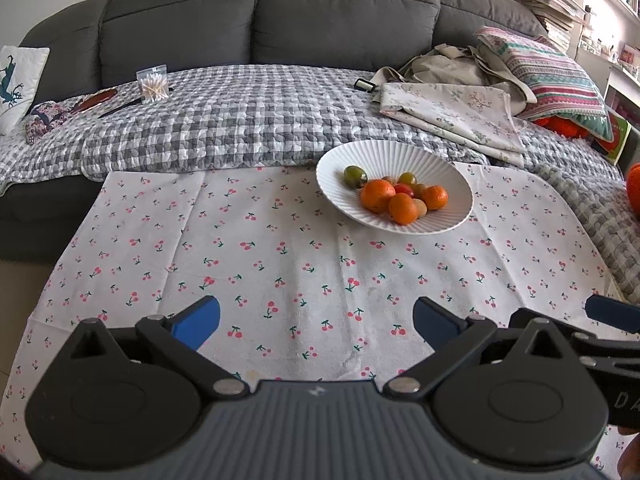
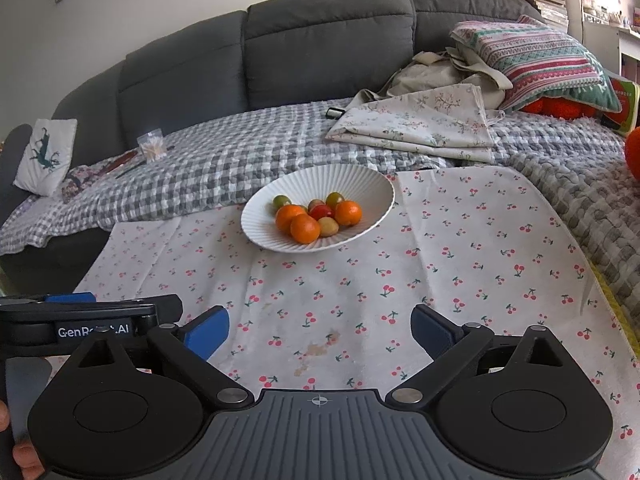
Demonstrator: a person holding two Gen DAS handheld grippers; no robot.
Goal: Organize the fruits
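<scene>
A white ribbed bowl (image 1: 452,184) stands on the cherry-print cloth (image 1: 280,256), holding three oranges (image 1: 377,195) and several small green, red and tan fruits (image 1: 355,176). It also shows in the right wrist view (image 2: 372,190) with the oranges (image 2: 305,229). My left gripper (image 1: 316,320) is open and empty, well short of the bowl. My right gripper (image 2: 320,328) is open and empty, also near the cloth's front. The right gripper's finger shows at the right edge of the left wrist view (image 1: 612,314).
A grey sofa (image 1: 344,16) carries a checked quilt (image 1: 240,120), folded floral cloths (image 1: 452,116), a striped pillow (image 1: 556,72), a clear box of cotton swabs (image 1: 152,84) and a small black object (image 1: 365,85). An orange object (image 1: 633,188) sits at the right edge.
</scene>
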